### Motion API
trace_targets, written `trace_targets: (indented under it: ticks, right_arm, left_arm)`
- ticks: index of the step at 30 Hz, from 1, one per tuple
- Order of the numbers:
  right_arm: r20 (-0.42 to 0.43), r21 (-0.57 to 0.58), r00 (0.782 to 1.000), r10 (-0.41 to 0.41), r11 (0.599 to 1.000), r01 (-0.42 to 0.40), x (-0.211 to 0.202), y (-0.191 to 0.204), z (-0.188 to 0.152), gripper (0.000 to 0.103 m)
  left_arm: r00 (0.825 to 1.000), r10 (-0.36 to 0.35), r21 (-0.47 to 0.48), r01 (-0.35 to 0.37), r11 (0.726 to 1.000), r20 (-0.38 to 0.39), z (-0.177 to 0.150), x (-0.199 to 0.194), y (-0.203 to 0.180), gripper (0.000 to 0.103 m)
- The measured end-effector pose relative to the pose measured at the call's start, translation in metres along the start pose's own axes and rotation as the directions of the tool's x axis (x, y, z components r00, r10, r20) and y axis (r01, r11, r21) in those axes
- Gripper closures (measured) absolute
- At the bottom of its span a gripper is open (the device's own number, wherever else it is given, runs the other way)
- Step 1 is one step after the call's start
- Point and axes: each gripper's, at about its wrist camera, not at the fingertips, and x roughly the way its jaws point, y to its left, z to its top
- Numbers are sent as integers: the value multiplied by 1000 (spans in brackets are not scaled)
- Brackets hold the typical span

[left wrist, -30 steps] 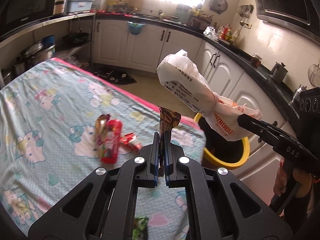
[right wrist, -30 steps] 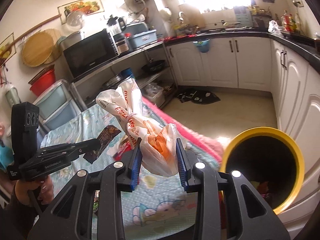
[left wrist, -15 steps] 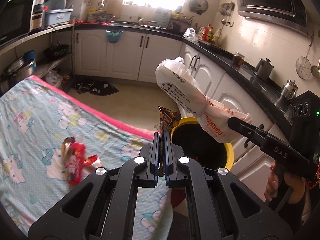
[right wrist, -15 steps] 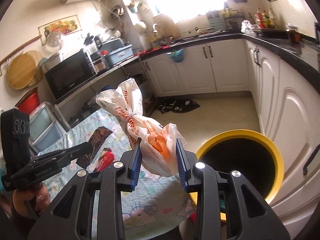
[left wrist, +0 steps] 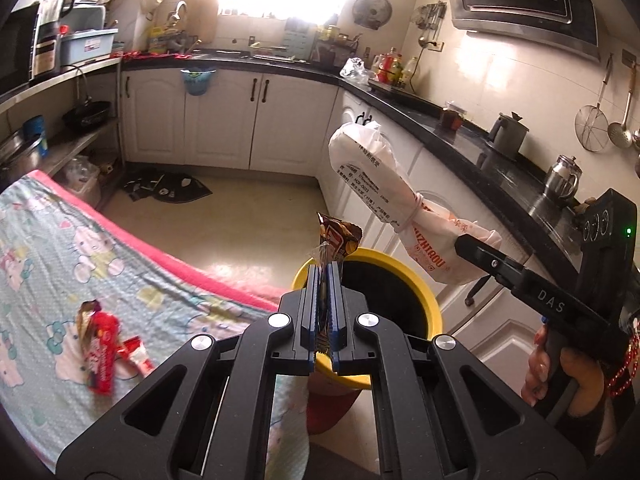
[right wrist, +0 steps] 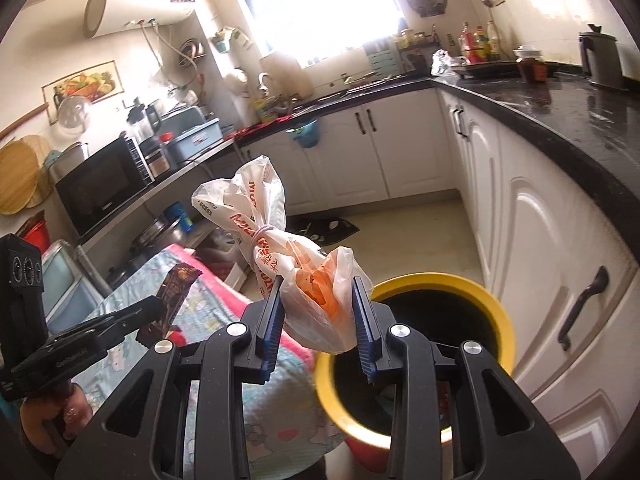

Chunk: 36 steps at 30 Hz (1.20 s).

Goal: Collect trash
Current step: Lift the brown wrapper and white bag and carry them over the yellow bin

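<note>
Left wrist view: we see the table (left wrist: 48, 240) filling the left of the frame under a cartoon-print cloth; over the past second it has slid leftward and the kitchen floor has opened up at centre, so we judge both tools have swung off the table toward the bin.
Bin: the yellow-rimmed bin (left wrist: 434, 312) now sits at lower centre, just past our left gripper (left wrist: 326, 280); a second ago it was off to the right, half hidden.
Bag: the tied white plastic bag (right wrist: 280, 248) stands up at centre of the right wrist view, its lower end held between the half-closed jaws of our right gripper (right wrist: 318, 312), just left of the bin's mouth.
Wrapper: the brown snack wrapper (left wrist: 336, 240) is pinched in the left gripper's narrow jaws, above the bin's near rim.
Leftovers: the red packet (left wrist: 100, 354) and a smaller red scrap beside it remain at lower left on the cloth.
Meaning: we reckon two pieces are nearly ready to drop; more collecting remains.
</note>
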Motion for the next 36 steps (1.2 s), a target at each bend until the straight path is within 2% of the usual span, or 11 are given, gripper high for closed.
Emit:
trace_targets:
  ticks: [10, 16, 28, 36]
  right_arm:
    - [22, 8, 992, -124, 992, 124, -2, -24, -1, 73]
    - [5, -4, 975, -222, 975, 222, 7, -39, -8, 73]
    - [-83, 53, 961, -264, 962, 269, 37, -73, -27, 72]
    - [-149, 54, 939, -310, 946, 321, 58, -88, -43, 71]
  left_arm:
    - [1000, -22, 1, 22, 1000, -18, 2, 27, -14, 101]
    - [998, -46, -6, 46, 999, -44, 0, 48, -21, 101]
    - [992, -71, -5, 71, 997, -109, -9, 91, -34, 101]
    - [983, -81, -25, 77, 997, -166, -19, 121, -35, 101]
